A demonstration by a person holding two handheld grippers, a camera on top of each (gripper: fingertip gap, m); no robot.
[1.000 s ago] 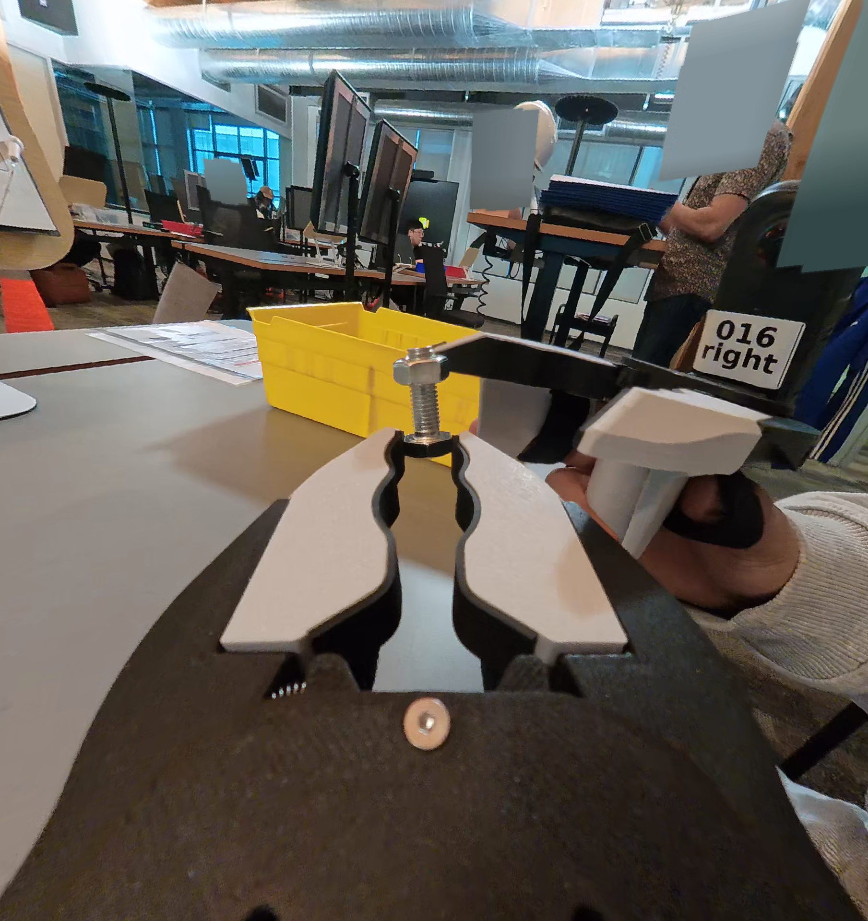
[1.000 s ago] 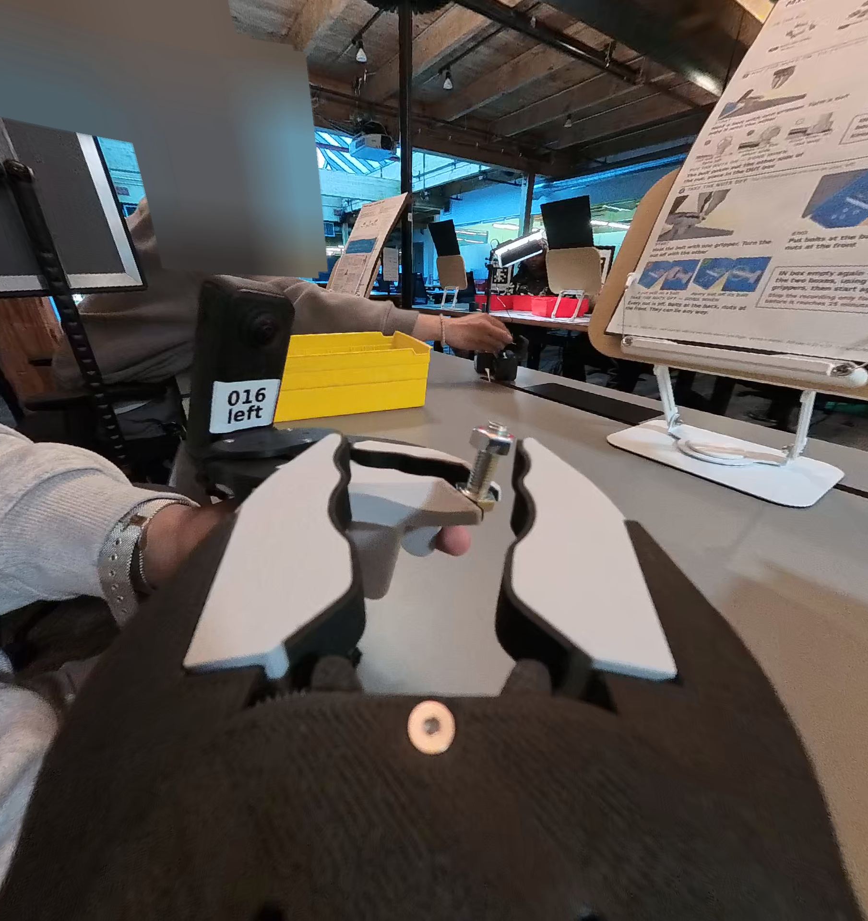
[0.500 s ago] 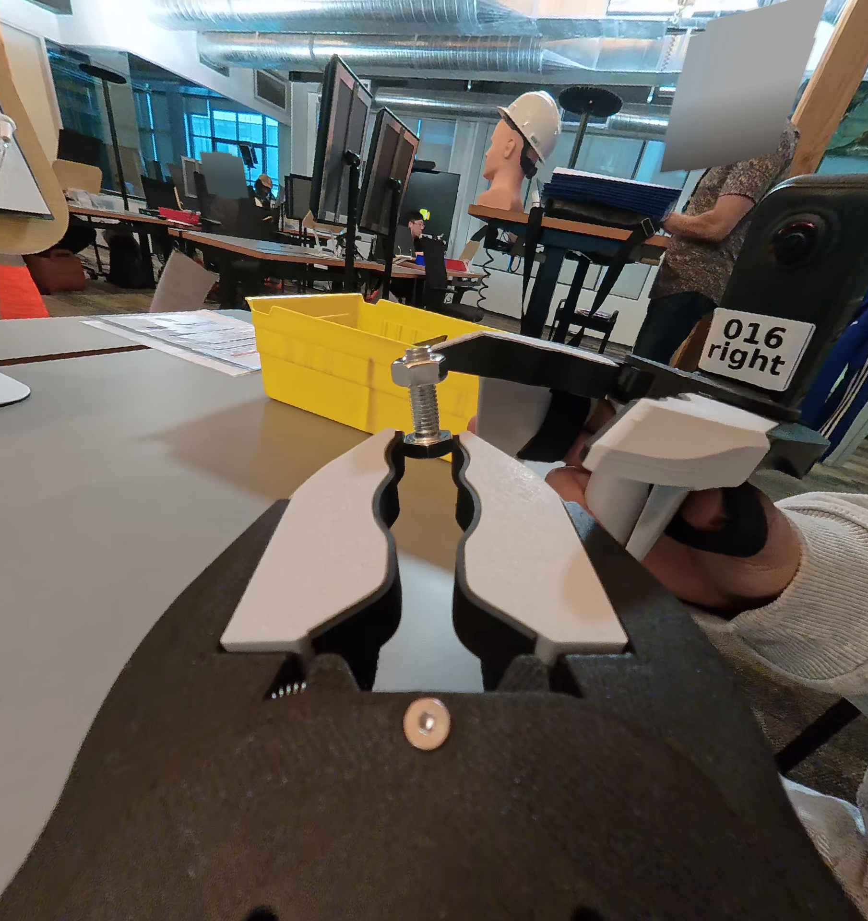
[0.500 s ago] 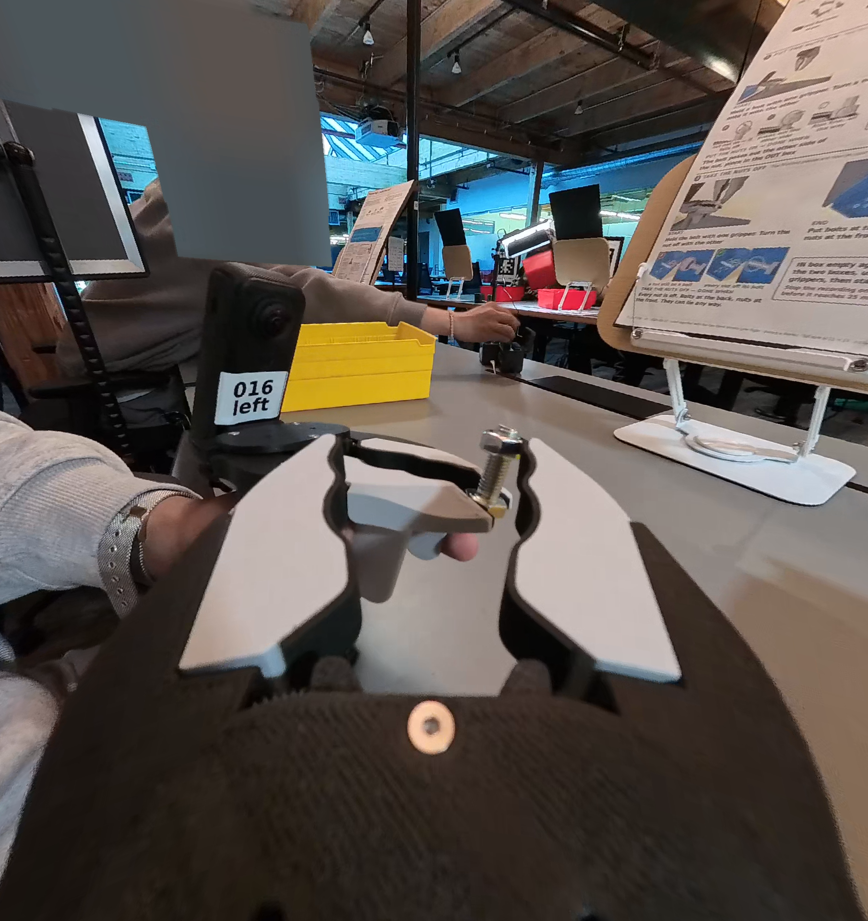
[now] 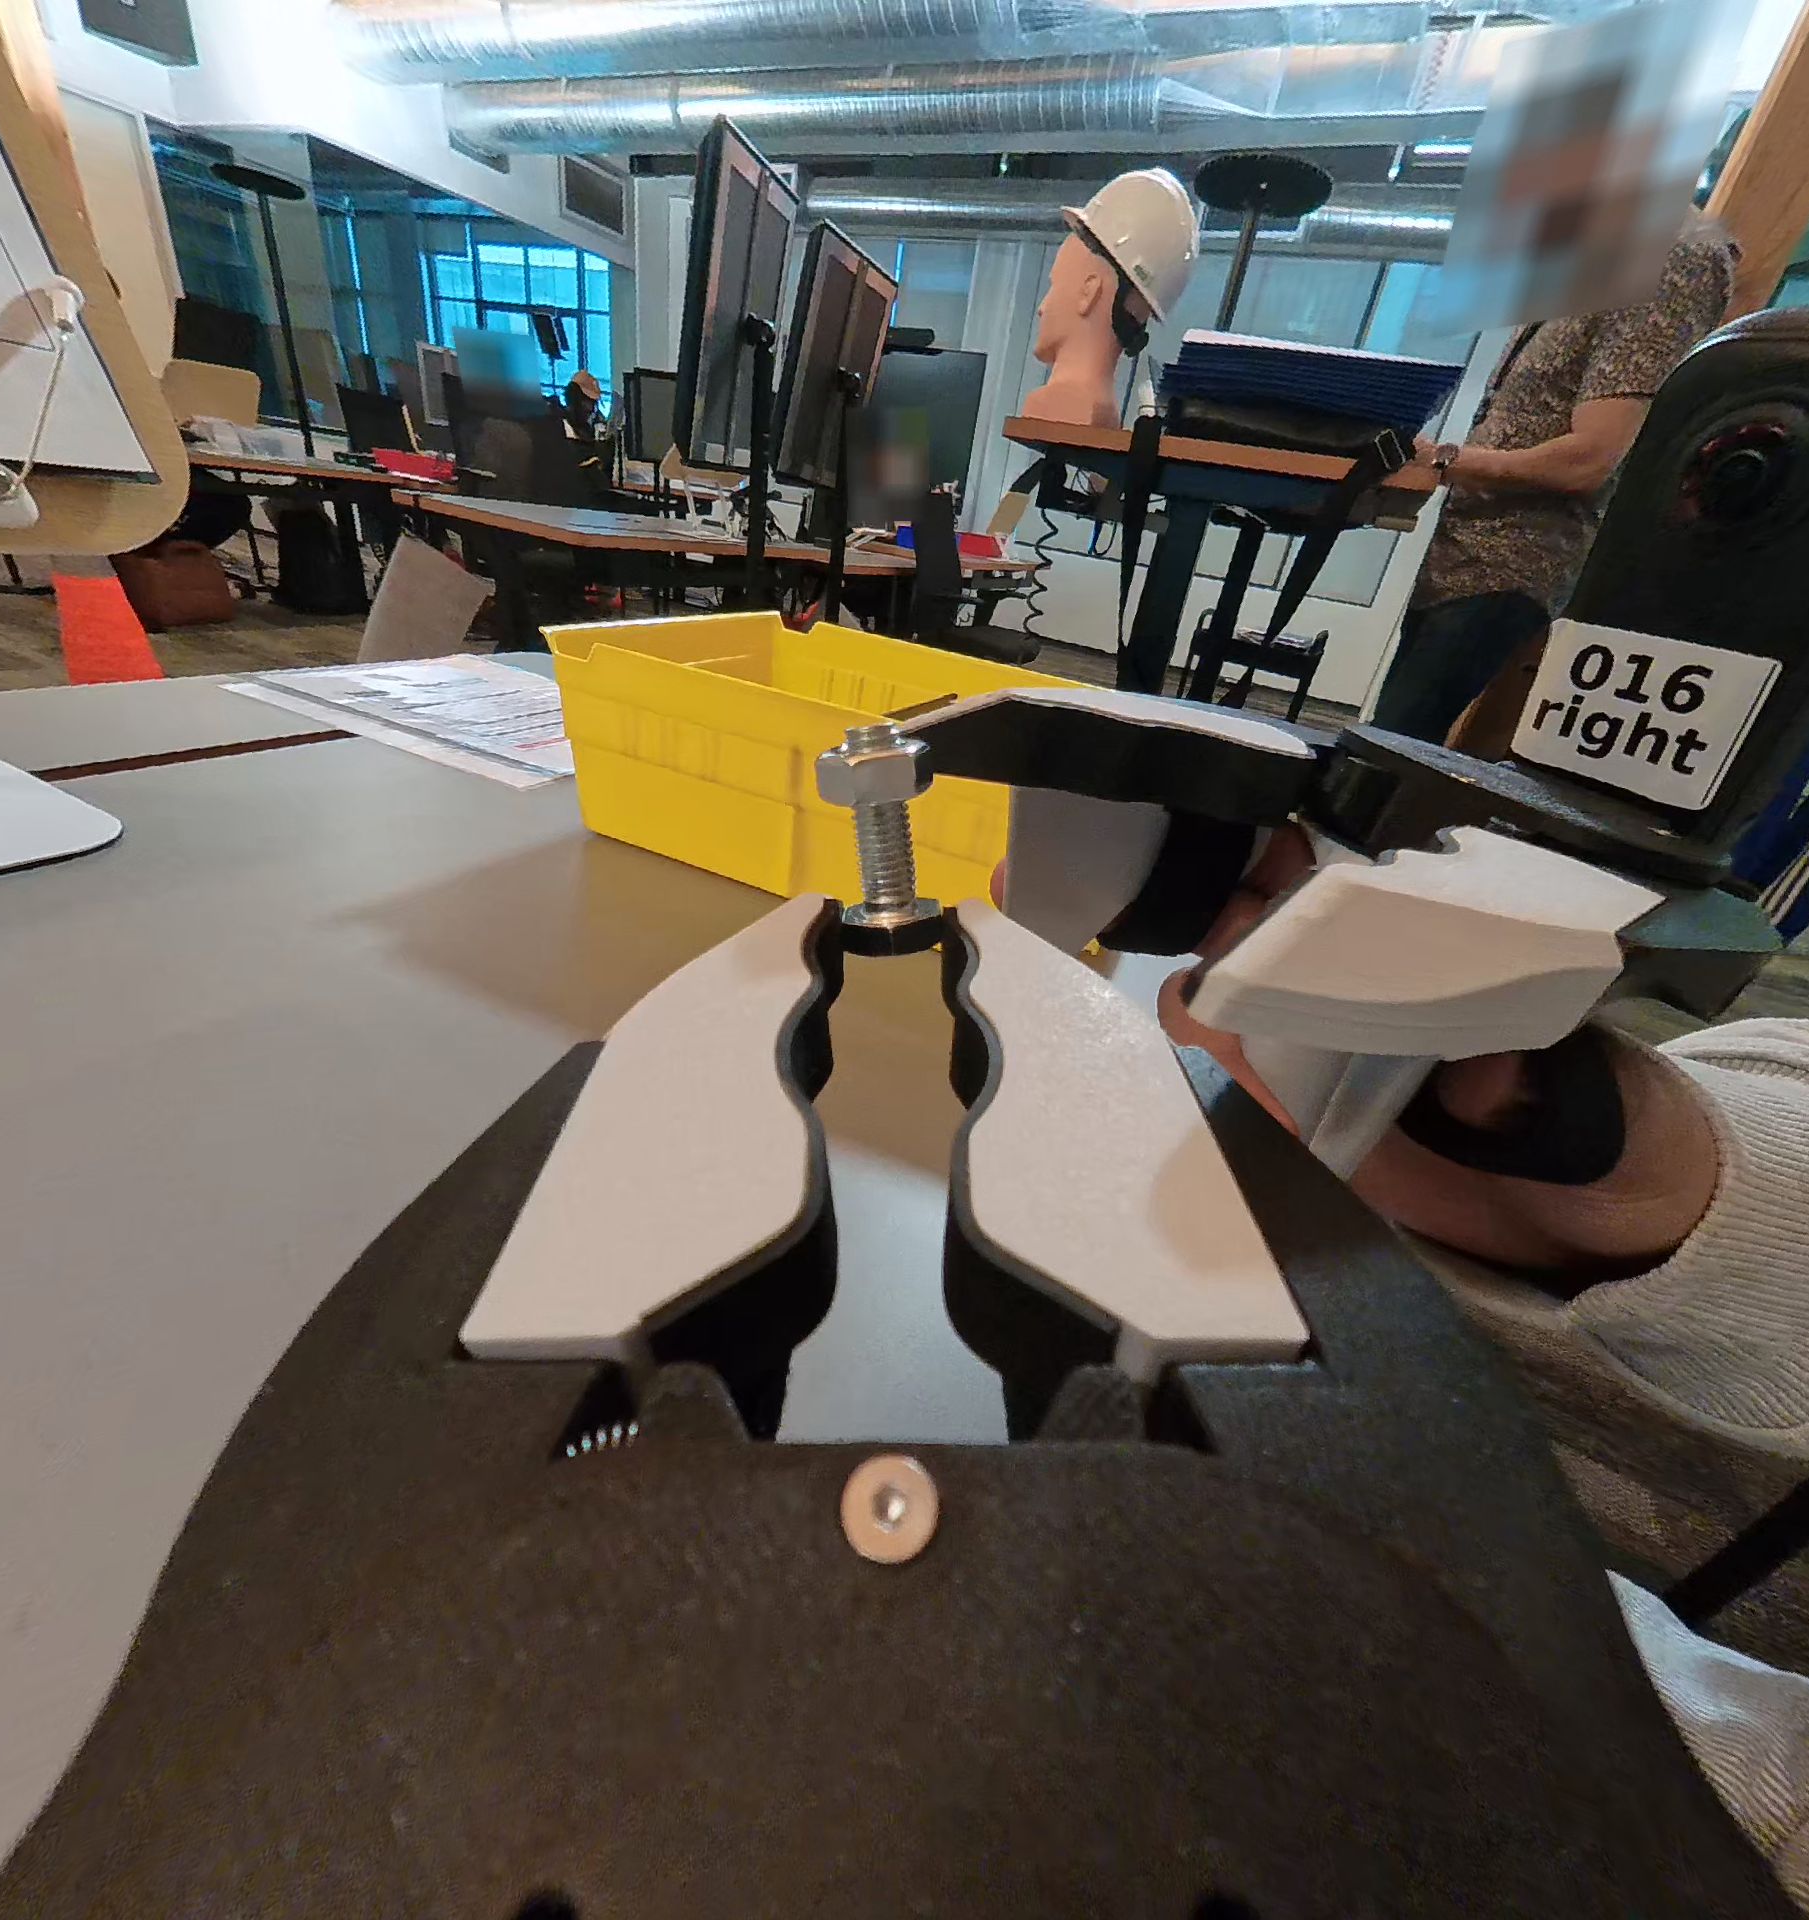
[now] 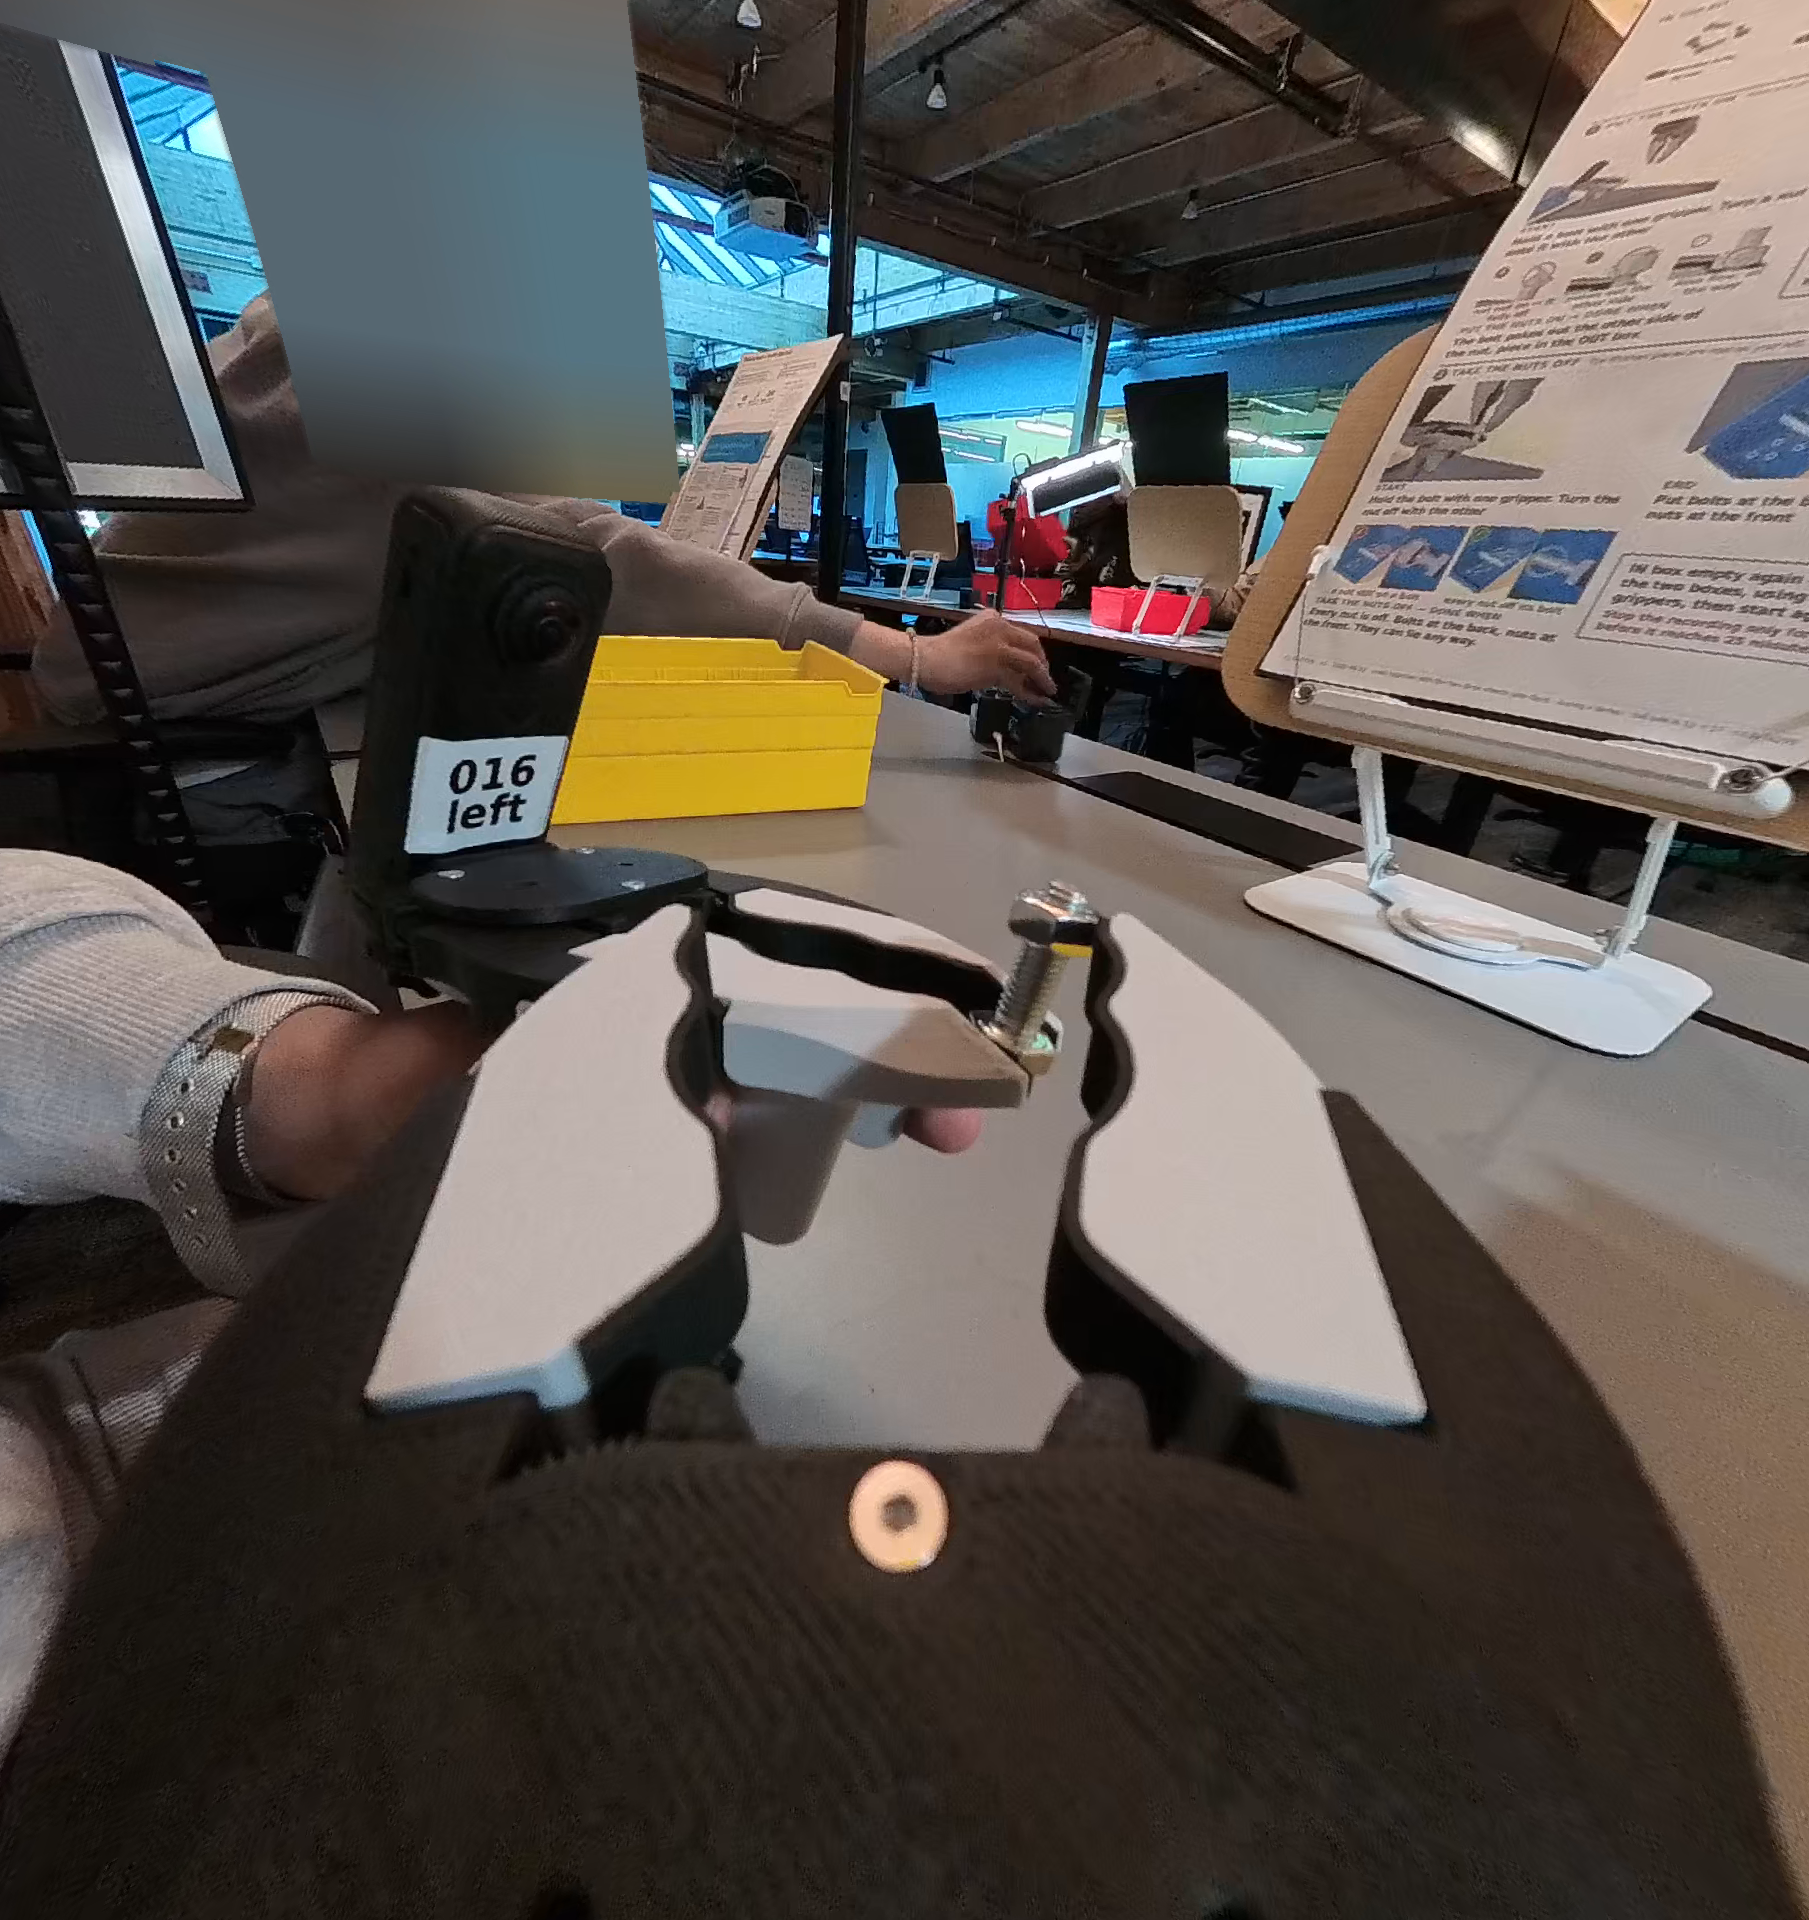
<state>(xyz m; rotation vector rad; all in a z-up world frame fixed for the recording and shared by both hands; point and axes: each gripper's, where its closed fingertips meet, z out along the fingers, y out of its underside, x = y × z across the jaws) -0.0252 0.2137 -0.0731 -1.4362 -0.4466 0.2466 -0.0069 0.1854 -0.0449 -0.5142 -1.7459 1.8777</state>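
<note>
My left gripper [image 5: 884,925] is shut on the hex head of a steel bolt [image 5: 882,847] and holds it upright above the grey table [image 5: 256,1039], thread up. A nut [image 5: 869,766] sits at the top of the thread. In the right wrist view my right gripper [image 6: 895,930] is open, with its jaws wide apart around the bolt [image 6: 1030,982]. The nut [image 6: 1051,914] lies against the inner edge of its right fingertip [image 6: 1123,966], and the other finger is well clear. The left gripper [image 6: 1019,1044] comes in from the left there.
A yellow bin [image 5: 713,769] stands on the table just behind the bolt; it also shows in the right wrist view [image 6: 723,743]. An instruction board on a white stand [image 6: 1482,945] is at the right. A paper sheet [image 5: 422,707] lies at far left. A person's arm [image 6: 775,613] reaches over the table behind. My two grippers' fingertips are within a few centimetres of each other.
The right gripper's jaws have opened slightly wider and it has shifted a little around the bolt. The left gripper keeps the bolt in the same upright pose.
</note>
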